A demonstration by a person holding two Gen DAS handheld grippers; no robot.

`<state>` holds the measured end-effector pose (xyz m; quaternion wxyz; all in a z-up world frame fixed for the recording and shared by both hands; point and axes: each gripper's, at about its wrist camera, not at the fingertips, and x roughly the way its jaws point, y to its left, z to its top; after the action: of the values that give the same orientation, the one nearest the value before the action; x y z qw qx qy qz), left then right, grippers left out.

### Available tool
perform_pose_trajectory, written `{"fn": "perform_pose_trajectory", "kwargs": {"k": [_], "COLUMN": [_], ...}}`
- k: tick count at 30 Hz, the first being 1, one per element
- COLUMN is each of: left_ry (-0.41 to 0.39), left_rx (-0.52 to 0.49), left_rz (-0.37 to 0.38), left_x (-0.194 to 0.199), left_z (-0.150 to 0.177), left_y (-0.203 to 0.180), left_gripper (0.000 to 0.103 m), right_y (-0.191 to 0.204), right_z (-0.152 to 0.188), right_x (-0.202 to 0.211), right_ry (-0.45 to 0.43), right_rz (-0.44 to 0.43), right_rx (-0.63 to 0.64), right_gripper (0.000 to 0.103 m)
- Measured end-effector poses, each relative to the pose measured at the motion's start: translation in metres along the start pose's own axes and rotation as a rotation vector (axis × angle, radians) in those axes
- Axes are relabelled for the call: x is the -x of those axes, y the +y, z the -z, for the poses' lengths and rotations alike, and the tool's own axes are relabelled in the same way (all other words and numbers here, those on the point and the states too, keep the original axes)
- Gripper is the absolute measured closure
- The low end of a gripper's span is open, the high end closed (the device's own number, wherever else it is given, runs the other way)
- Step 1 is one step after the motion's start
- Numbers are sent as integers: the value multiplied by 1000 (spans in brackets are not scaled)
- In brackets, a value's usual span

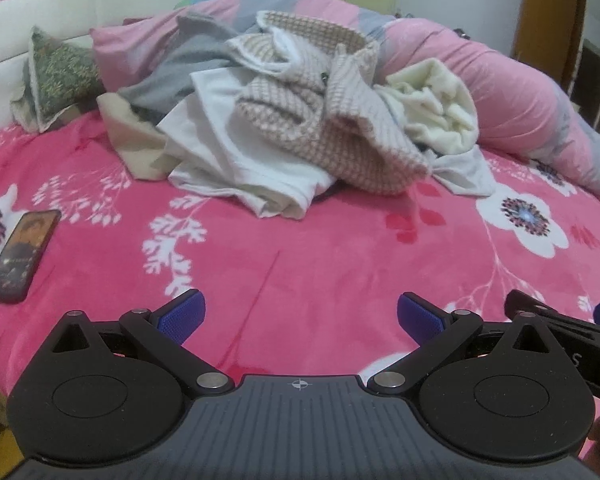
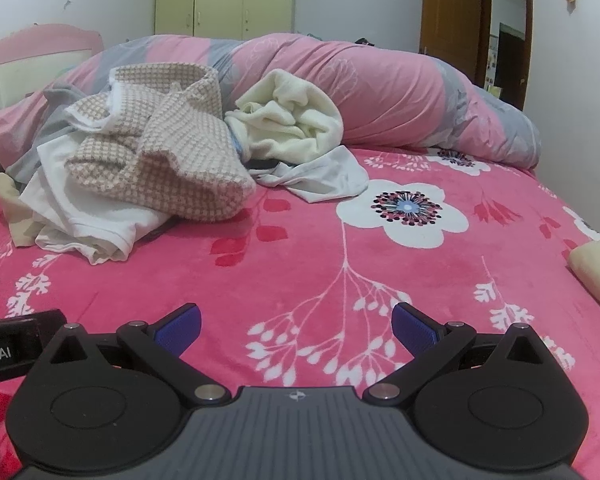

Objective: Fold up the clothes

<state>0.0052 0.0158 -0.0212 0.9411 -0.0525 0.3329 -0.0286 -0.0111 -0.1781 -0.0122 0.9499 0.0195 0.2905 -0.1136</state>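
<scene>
Both tools low over the pink flowered blanket, tilted down, pointing at the pile. Left gripper: jaws spread wide, nothing between them. Right gripper: same, spread wide, empty.

Clothes pile lies straight ahead of both, well apart from the tips, with bare blanket between. Pile runs crosswise to the grippers, left to right, backed against the rolled pink-grey quilt. No item folded yet, by the look of it.

Nearest piece: white shirt, lower front of pile, its hem toward the tools. Checked top sits on it; cream fleece behind on the right side.

From the left view the shirt is ahead, slightly left; from the right view it's well off to the left. Judgement: left hand is nearer to the shirt, right nearer to the fleece.

Phone lies on the blanket off to the left, clear of the path.
</scene>
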Motion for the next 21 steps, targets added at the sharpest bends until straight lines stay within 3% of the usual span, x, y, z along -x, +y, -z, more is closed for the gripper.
{"fn": "perform_pose_trajectory", "kwargs": {"k": [5,8,15,21], "left_ry": [27,6,11,-28], "left_rx": [29,-5,-29,-50], "left_rz": [2,-39,49,21], "left_x": [0,1,1,5], "left_z": [-4,-4,-2,-1], "left_y": [4,0,-1,-6], "left_gripper": [0,0,0,0], "right_y": [-2,-2,-3,-5], "right_z": [-1,-1,0,0], "right_x": [0,0,2,2], "right_ry": [2,1,-6,-6], "right_rz": [0,1,-4,-7], "right_rx": [-12,-13,-21,-27], "right_gripper": [0,0,0,0]}}
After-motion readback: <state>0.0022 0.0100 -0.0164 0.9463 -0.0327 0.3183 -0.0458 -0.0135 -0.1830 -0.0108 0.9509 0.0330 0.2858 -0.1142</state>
